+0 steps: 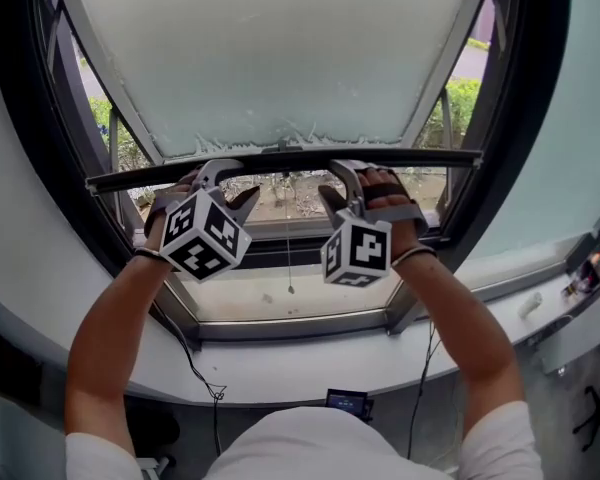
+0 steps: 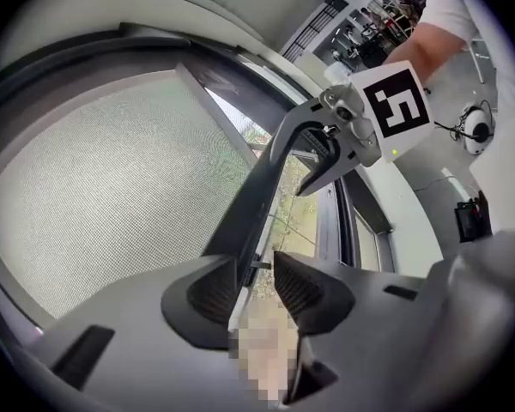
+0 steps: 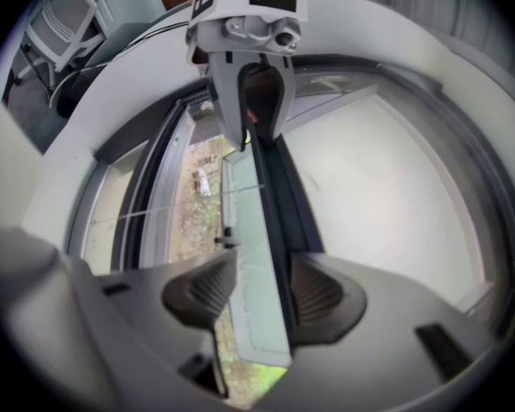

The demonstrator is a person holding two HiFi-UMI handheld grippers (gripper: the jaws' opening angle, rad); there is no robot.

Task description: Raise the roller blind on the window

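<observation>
White mesh fabric forms the roller blind (image 1: 280,58), which fills the 12 o'clock part of the head view and ends in a dark bottom bar (image 1: 280,158) running level across the window opening. The left gripper (image 1: 218,171) takes this bar at 9 o'clock of its midpoint and the right gripper (image 1: 348,171) at 3 o'clock, the two set near each other. In the right gripper view the jaws stand at a narrow setting, closed on the bar, with one ribbed pad on its dark face and the other on its pale face. In the left gripper view the jaws are likewise narrow around the bar. One pad lies on the dark face, while contact at the other pad is hard to confirm because a mosaic patch covers the 6 o'clock part of the gap. Each gripper carries a marker cube (image 1: 205,233) toward 6 o'clock, and these hide most of the left hand (image 1: 168,208) and part of the right hand (image 1: 392,193). The blind's top is cut off by the upper edge of the picture. Below the bar, a thin pull cord (image 1: 288,258) hangs in front of the glass. The black window frame (image 1: 40,168) encloses the opening, and the pale sill (image 1: 280,368) lies at 6 o'clock with a cable (image 1: 205,380) draped over its edge.
</observation>
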